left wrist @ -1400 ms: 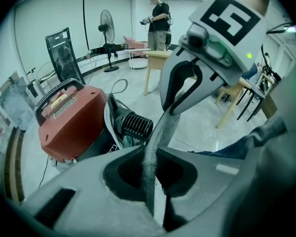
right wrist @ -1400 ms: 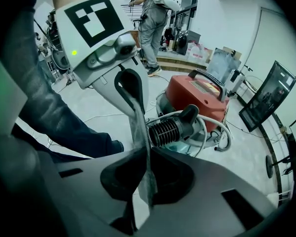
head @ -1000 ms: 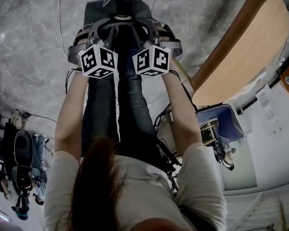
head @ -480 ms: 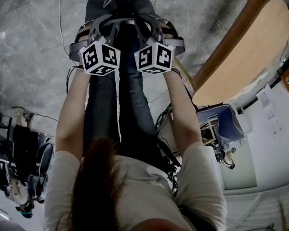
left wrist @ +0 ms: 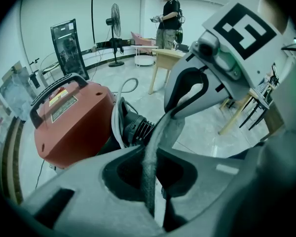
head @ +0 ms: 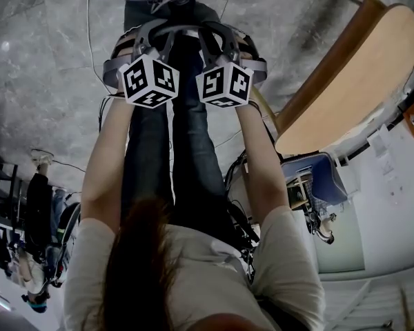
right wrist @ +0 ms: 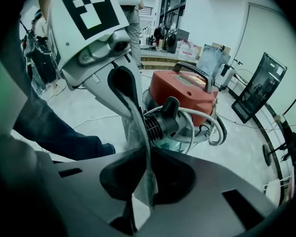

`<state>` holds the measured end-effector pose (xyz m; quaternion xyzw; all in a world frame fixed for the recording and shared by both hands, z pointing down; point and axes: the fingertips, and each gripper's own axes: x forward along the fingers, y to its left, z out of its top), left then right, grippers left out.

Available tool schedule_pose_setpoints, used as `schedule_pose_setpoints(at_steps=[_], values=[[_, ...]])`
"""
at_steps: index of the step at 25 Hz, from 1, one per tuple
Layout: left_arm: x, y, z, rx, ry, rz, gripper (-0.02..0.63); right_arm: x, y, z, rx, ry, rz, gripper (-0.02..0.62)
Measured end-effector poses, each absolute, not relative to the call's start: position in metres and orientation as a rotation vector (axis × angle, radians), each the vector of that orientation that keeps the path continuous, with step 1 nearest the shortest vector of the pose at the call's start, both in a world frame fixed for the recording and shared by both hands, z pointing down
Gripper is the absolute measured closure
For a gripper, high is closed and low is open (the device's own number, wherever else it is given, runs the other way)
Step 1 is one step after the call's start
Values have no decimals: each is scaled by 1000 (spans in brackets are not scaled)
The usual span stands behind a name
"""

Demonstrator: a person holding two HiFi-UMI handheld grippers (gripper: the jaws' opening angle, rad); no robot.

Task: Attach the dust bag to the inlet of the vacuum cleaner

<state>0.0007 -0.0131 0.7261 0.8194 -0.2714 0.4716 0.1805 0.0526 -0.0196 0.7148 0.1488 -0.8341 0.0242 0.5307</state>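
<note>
Grey marbled floor (head: 41, 81) all round; looking down my own legs (head: 172, 150), both arms out straight in front.

L gripper (left wrist: 150, 186) is clamped on the dust bag (left wrist: 149, 162). Its jaws are nipped tight on a thin grey felt-like edge that runs up & across to the R gripper (right wrist: 143, 181). R gripper bites the same bag at its other side, jaws pressed onto the fabric w/ a bit hanging below. So the bag is stretched btwn my two grippers, off the floor, close in front of the vac (left wrist: 71, 122).

Vac is red w/ a black handle on top, standing on the floor just past my feet. Black ribbed fitting (right wrist: 160, 122) at its front faces the bag; can't tell if they touch. White hose (right wrist: 209, 125) loops round it.

Further off: wooden table (head: 345, 81) to my R, standing fan (left wrist: 113, 31) by the far wall, another person (left wrist: 168, 19) near it.
</note>
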Motion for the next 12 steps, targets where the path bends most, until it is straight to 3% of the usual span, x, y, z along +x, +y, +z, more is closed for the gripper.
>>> schedule_pose_setpoints(at_steps=[12], values=[[-13, -12, 735, 2104, -972, 1098, 565, 35, -44, 717, 490, -1948, 66, 543]])
